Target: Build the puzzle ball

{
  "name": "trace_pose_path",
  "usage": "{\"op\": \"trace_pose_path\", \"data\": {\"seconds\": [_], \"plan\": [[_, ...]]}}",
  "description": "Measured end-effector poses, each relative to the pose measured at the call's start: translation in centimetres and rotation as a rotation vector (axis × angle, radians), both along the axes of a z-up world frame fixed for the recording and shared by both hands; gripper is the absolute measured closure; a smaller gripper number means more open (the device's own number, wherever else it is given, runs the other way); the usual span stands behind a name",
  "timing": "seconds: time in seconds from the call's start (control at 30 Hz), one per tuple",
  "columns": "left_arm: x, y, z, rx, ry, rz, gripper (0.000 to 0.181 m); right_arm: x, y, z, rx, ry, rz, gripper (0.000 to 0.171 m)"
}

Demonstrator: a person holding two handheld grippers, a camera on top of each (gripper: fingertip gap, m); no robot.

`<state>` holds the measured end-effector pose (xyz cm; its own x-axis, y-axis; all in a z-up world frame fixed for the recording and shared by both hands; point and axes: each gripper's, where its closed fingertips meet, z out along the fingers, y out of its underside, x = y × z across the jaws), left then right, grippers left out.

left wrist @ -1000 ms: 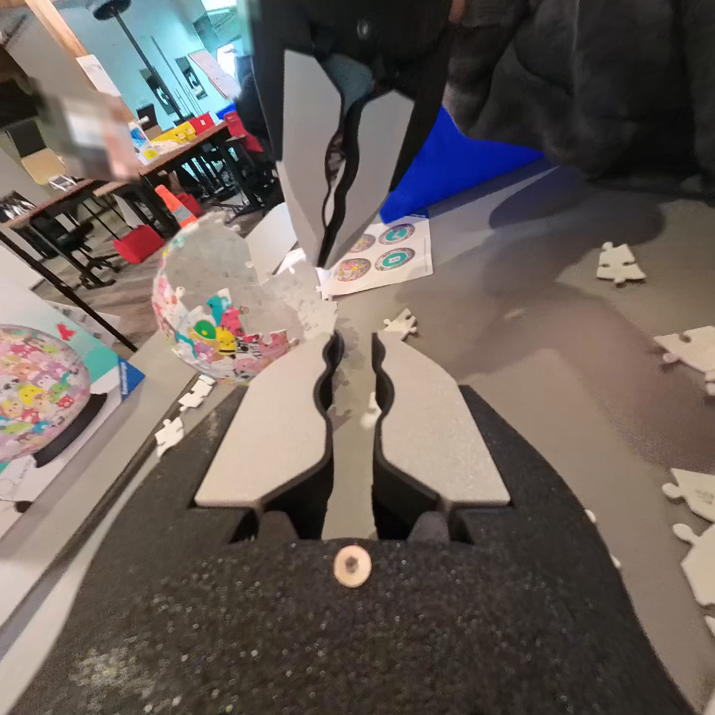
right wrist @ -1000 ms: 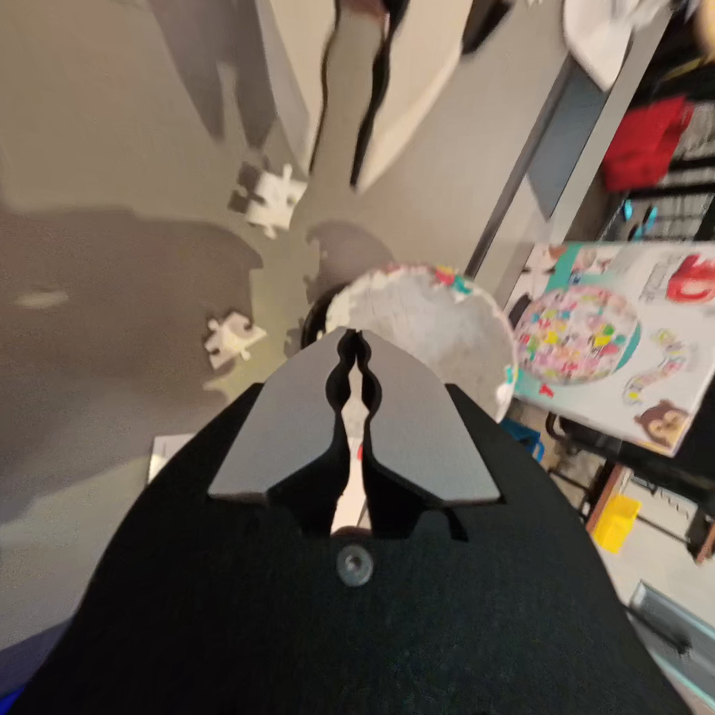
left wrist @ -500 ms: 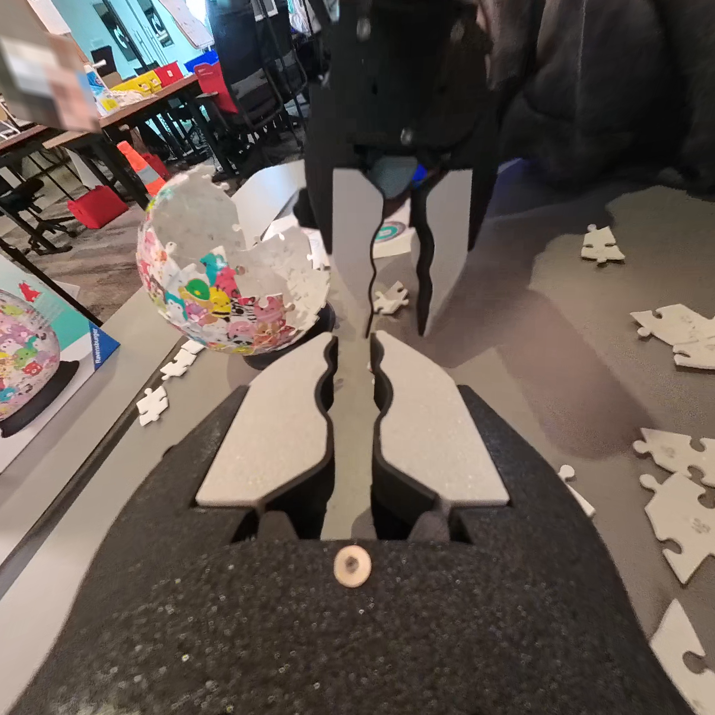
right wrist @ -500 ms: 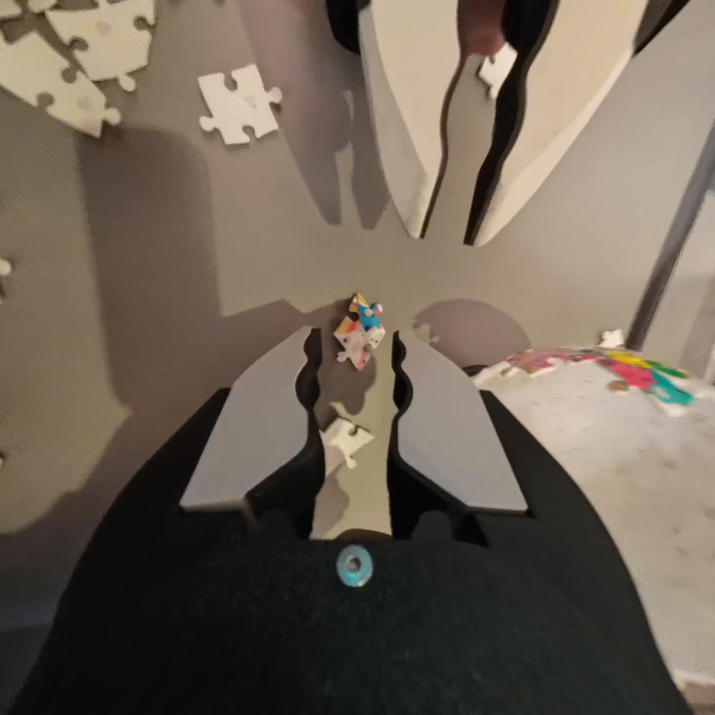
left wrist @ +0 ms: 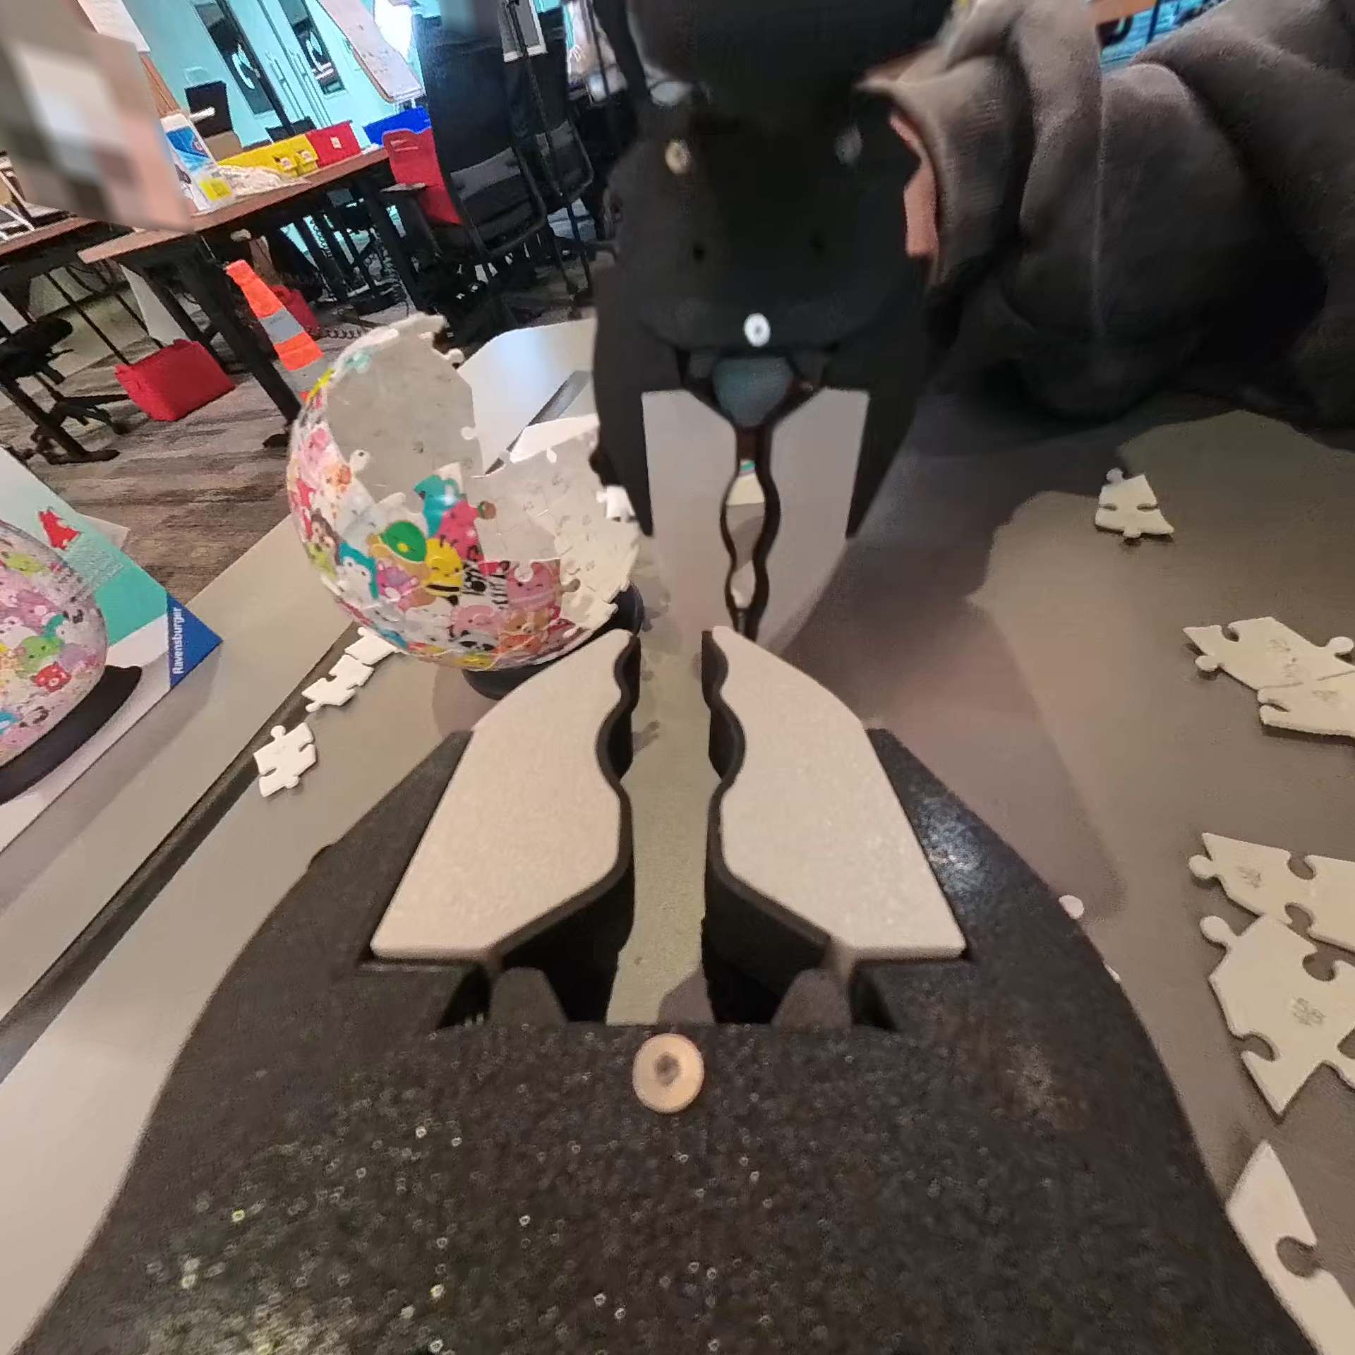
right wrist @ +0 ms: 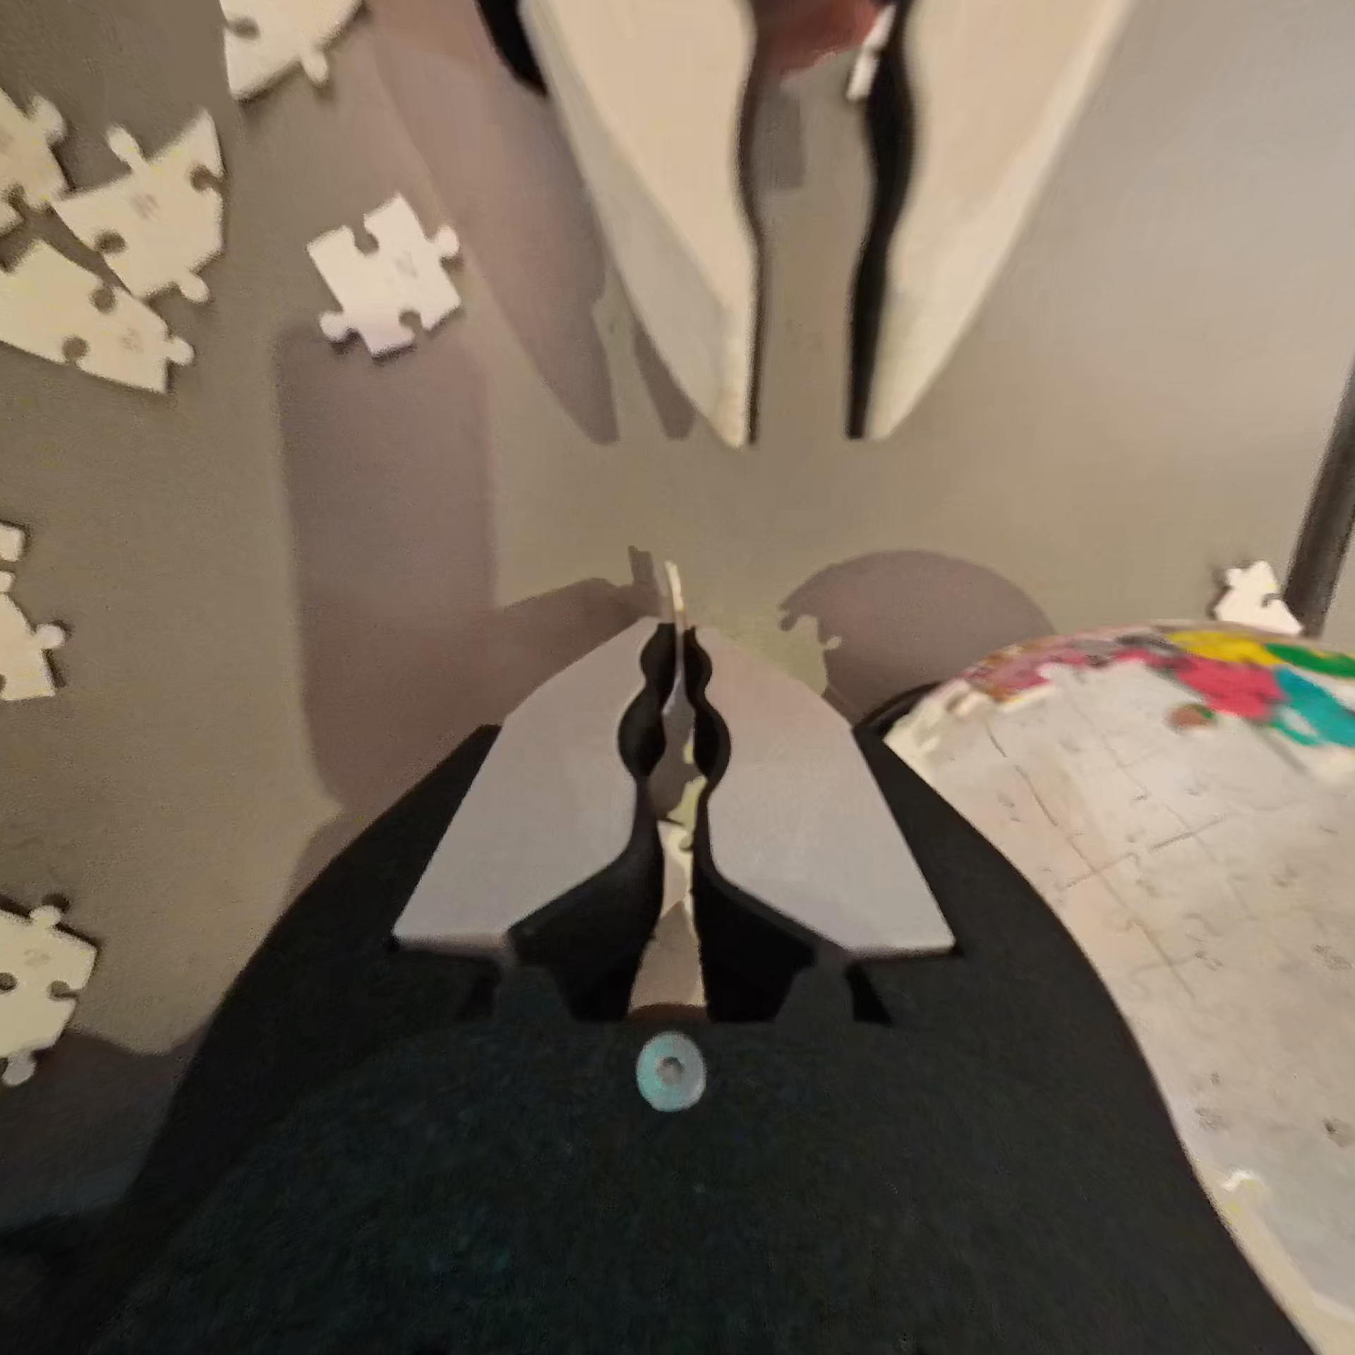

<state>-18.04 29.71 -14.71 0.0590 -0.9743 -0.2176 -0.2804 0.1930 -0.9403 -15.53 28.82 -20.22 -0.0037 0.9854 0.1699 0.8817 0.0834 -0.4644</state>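
Right gripper [right wrist: 678, 638] jaws pinch what seems a puzzle piece [right wrist: 673, 586], mostly hidden; left gripper [left wrist: 669, 645] jaws parted, empty.

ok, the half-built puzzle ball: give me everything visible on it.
The puzzle ball is an open shell, roughly the lower half built, with a jagged rim rising higher on one side. Its outside is bright cartoon print, its inside plain white with piece seams. It sits upright on a dark round stand on the grey table, beside the right tongs.

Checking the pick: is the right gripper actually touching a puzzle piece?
Touching. The right wrist view shows the right gripper shut on a puzzle piece held edge-on, its tip poking out past the fingertips.
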Motion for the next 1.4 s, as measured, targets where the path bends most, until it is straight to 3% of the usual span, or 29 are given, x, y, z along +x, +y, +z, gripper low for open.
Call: {"op": "trace_pose_path", "data": {"seconds": [0.17,0.3,0.53,0.63,0.7,0.83,0.9,1.13,1.4], "plan": [[0.0,0.0,0.0,0.012,0.002,0.004,0.166,-0.4,1.7,3.8,-0.024,0.240,-0.099,0.169],[-0.5,0.8,1.4,-0.026,-0.083,0.039,0.164,-1.9,1.3,7.3,-0.313,0.504,-0.233,0.169],[-0.6,0.0,2.3,-0.126,-0.141,-0.031,0.166,-3.0,0.3,7.8,-0.378,0.508,-0.244,0.169],[-0.6,-0.2,2.1,-0.178,-0.136,-0.054,0.179,-3.0,0.6,7.4,-0.334,0.491,-0.247,0.168],[-0.6,-0.3,2.0,-0.289,-0.132,-0.079,0.180,-3.1,0.3,7.6,-0.225,0.473,-0.170,0.165],[-0.6,-0.4,2.3,-0.651,-0.169,-0.146,0.180,-2.5,0.9,8.7,0.384,0.297,0.017,0.150],[-0.8,0.2,2.0,-0.774,-0.170,-0.150,0.180,-2.3,-0.1,8.5,0.554,0.189,0.137,0.150],[-0.9,0.4,1.5,-1.040,-0.151,-0.200,0.180,-2.2,0.2,6.6,0.902,-0.147,0.292,0.148],[-0.9,0.1,1.8,-1.133,-0.161,-0.259,0.177,-2.7,0.0,7.2,1.018,-0.182,0.332,0.169]]}}
